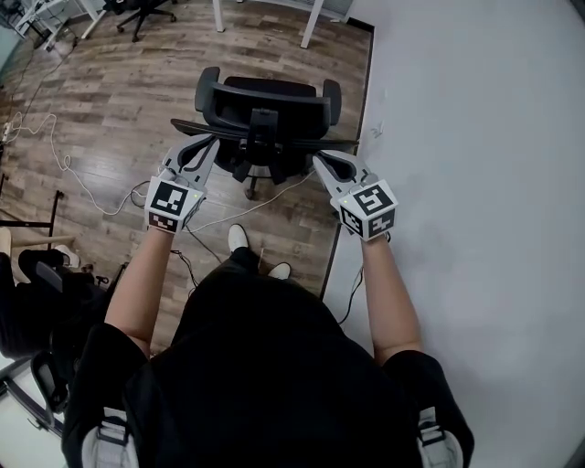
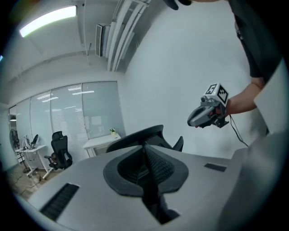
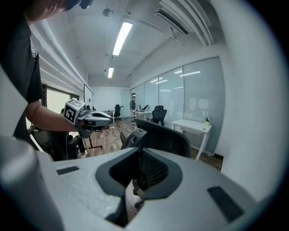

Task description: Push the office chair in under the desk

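In the left gripper view we see the left gripper [image 2: 145, 155] with its dark ribbed pads closed against each other and nothing between them. In the right gripper view the right gripper [image 3: 137, 168] also has its pads meeting at the tips, with nothing held.

Just past both sets of jaws is the curved top edge of the office chair [image 1: 265, 105]. In the head view both gripper tips reach that edge. The left one is at its left end and the right one at its right end, but we cannot tell how firmly they press. The marker cubes [image 1: 174, 201] sit lower in the frame, at the person's wrists, and both arms are stretched forward.

The chair is black and stands at upper centre of the head view, on the wooden floor [image 1: 110, 101]. Its backrest is turned toward the person.

The white desk [image 1: 311, 23] shows only its legs at the top edge of that frame. It lies beyond the chair and apart from it, so the chair is not under it. In the right gripper view the desk sits at centre right and carries a small plant [image 3: 207, 121].

A pale wall [image 1: 475, 183] fills the right side of the head view. A white cable [image 1: 64, 155] trails across the floor at the left. The person's shoes [image 1: 238, 238] show just below the chair's base.
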The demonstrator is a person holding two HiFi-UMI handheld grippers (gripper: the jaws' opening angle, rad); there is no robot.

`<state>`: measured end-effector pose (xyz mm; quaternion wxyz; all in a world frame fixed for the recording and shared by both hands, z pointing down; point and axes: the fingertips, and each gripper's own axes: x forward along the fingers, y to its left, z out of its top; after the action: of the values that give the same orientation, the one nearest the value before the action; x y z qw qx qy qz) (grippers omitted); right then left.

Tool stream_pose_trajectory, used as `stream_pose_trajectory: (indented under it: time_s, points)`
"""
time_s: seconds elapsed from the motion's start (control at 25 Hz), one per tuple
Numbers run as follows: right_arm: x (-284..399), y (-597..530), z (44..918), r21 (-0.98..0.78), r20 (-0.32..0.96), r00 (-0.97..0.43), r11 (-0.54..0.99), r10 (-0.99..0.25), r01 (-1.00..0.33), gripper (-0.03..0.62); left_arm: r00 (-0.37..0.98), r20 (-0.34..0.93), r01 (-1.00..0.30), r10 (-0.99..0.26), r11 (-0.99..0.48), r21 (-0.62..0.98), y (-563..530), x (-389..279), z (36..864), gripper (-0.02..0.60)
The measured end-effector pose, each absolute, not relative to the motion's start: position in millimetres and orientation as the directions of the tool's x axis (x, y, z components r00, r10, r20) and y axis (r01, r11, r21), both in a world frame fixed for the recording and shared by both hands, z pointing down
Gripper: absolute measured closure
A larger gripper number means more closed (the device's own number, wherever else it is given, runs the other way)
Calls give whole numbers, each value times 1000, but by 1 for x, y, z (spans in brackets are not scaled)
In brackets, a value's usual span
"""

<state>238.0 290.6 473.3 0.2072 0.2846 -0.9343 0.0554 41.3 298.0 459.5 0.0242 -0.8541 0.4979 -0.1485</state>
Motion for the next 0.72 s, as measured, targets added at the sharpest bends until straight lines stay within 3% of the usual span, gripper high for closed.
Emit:
stream_pose_trajectory:
  time_s: [0.24, 0.44, 0.72]
  points:
    - [228, 265, 500, 62, 518, -715, 854, -470, -517, 557, 471, 327, -803, -819, -552, -226, 271, 17, 486, 517]
    - [225, 256, 517, 87, 591, -684, 877, -428, -473, 526, 504, 462, -698, -729, -659, -279, 263, 13, 516, 453]
    - [230, 243, 543, 138, 704, -602, 905, -376, -403, 462, 504, 597, -550, -624, -765, -335, 250, 13, 547, 416]
